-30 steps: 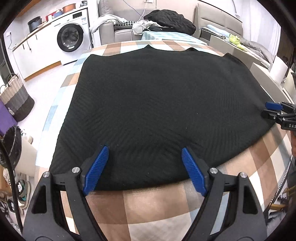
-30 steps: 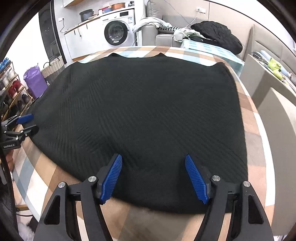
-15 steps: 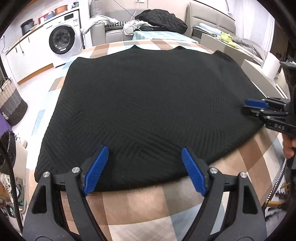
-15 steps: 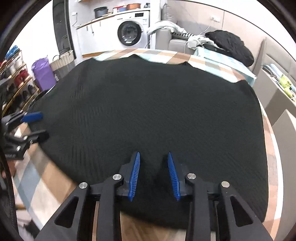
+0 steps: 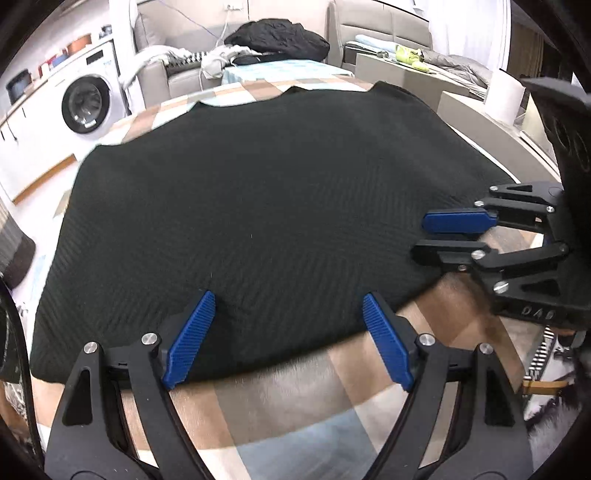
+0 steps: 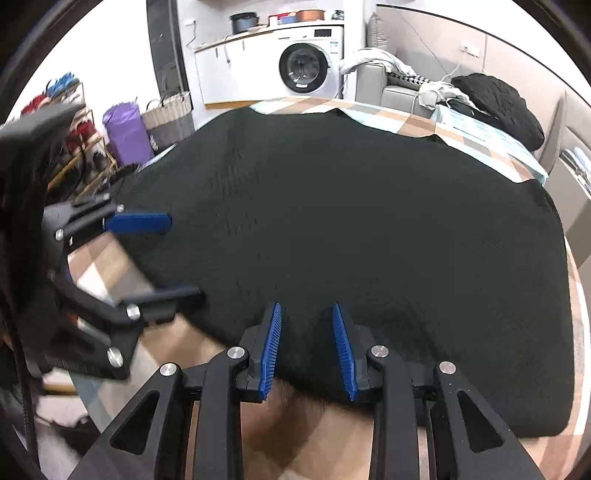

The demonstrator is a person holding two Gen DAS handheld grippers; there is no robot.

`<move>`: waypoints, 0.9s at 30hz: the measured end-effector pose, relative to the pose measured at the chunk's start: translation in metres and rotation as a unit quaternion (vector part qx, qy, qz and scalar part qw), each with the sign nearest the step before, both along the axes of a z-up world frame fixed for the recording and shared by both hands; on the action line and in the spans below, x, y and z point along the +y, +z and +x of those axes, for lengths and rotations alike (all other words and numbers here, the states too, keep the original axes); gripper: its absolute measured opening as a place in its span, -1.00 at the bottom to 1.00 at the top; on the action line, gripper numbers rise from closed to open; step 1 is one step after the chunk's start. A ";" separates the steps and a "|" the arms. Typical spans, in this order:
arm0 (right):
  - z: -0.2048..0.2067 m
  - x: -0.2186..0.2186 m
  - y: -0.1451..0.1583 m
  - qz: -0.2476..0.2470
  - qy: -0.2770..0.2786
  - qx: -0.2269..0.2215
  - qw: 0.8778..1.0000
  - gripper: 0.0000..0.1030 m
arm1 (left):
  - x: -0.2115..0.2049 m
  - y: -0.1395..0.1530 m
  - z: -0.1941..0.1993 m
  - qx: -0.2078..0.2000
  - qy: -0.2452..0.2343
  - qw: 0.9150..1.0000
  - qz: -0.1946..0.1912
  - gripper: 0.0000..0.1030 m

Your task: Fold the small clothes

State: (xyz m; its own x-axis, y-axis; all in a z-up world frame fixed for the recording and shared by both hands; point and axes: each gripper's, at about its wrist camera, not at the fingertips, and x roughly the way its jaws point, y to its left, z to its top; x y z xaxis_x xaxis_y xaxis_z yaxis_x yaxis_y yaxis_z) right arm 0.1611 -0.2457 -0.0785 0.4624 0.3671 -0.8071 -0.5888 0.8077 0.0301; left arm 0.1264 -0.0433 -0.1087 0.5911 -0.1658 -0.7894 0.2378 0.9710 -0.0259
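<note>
A black knit garment (image 5: 258, 192) (image 6: 351, 221) lies spread flat over a checked tablecloth (image 5: 295, 398). My left gripper (image 5: 289, 297) stands open, its blue pads astride the garment's near hem and wide apart. From the right wrist view it (image 6: 183, 256) shows at the left edge of the cloth. My right gripper (image 6: 306, 307) has drawn its jaws close together on a bunched fold of the near hem. In the left wrist view it (image 5: 419, 238) comes in from the right, with the cloth's edge between its fingers.
A washing machine (image 6: 304, 70) and a counter stand at the back. A sofa with a dark heap of clothes (image 5: 277, 35) lies beyond the table. A purple bag (image 6: 125, 133), a woven basket and a shoe rack stand on the floor to the left.
The right gripper's jaws have narrowed from wide apart to a close pinch on the near hem. Both grippers have slid along the hem towards each other.
</note>
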 end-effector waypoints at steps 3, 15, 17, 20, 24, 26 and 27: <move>-0.004 -0.016 0.002 0.006 -0.002 0.011 1.000 -0.42 | 0.001 -0.002 -0.001 0.002 -0.001 1.000 -0.005 0.55; 0.003 -0.133 0.033 0.049 -0.200 -0.010 0.978 -0.27 | -0.006 -0.002 -0.005 -0.001 0.001 1.000 -0.022 0.55; 0.003 -0.164 0.032 0.070 -0.252 -0.002 0.965 -0.18 | -0.006 -0.002 -0.006 -0.001 -0.002 1.000 -0.021 0.55; 0.004 -0.189 0.025 0.090 -0.288 0.014 0.953 -0.18 | -0.003 -0.002 -0.006 0.001 0.000 1.000 -0.029 0.55; 0.013 -0.192 0.015 0.115 -0.291 0.031 0.949 -0.18 | -0.001 -0.003 -0.007 0.004 0.004 1.000 -0.026 0.55; 0.017 -0.188 0.012 0.119 -0.287 0.032 0.950 -0.19 | 0.000 -0.003 -0.008 0.005 0.008 1.000 -0.023 0.55; 0.019 -0.185 0.012 0.117 -0.287 0.028 0.950 -0.19 | 0.001 -0.003 -0.009 0.006 0.011 1.000 -0.025 0.55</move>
